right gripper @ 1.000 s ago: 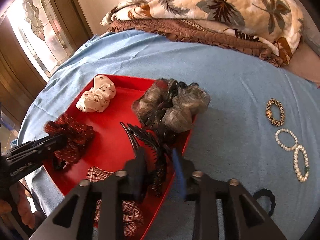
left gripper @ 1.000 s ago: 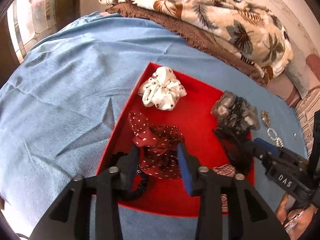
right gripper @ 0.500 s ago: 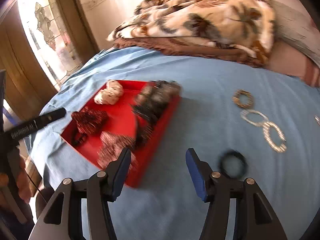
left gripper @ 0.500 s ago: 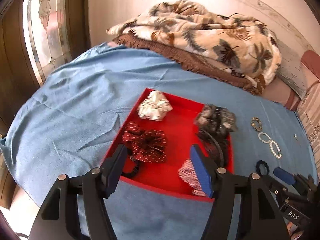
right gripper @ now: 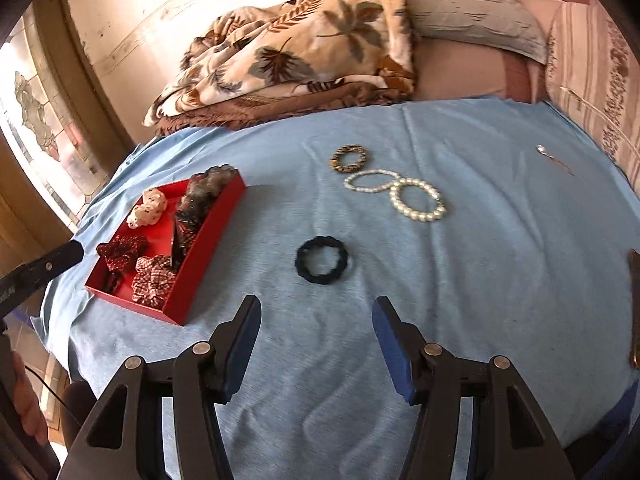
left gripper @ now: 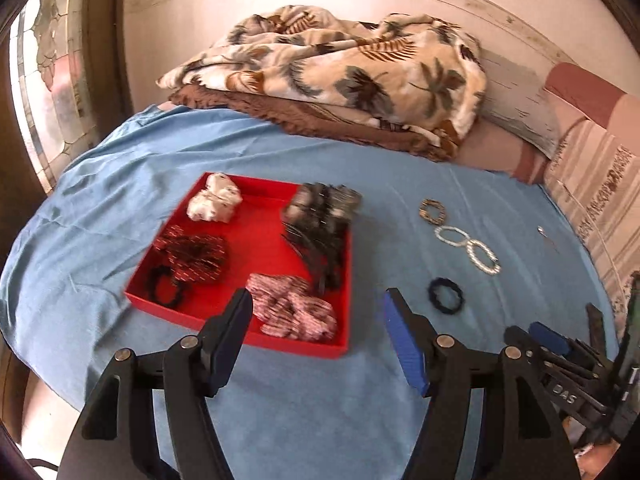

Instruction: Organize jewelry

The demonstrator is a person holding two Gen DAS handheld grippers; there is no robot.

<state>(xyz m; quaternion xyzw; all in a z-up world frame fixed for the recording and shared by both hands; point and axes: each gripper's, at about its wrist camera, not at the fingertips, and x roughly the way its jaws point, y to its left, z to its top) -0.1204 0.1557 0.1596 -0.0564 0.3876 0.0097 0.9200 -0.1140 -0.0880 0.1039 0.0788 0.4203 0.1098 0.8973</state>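
Jewelry on blue sheet [right gripper: 500, 280]: gold-brown bracelet [right gripper: 351, 159], two pearl bracelets [right gripper: 418, 200] touching each other, black hair tie [right gripper: 322, 259] alone nearer camera. Red tray [left gripper: 312, 350] at 9 o'clock of hair tie, holding white scrunchie [left gripper: 214, 203], maroon scrunchie [left gripper: 192, 252], plaid scrunchie [left gripper: 294, 312], grey scrunchie [left gripper: 322, 206], black clip [left gripper: 320, 256]. Left gripper [left gripper: 318, 334] wide, empty, above tray's near edge. Right gripper [right gripper: 316, 340] wide, empty, hair tie at its 12 o'clock. Patterned blanket [right gripper: 304, 52] at far edge.

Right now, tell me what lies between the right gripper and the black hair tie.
Only bare blue sheet lies between the right gripper and the black hair tie, as the right wrist view shows.
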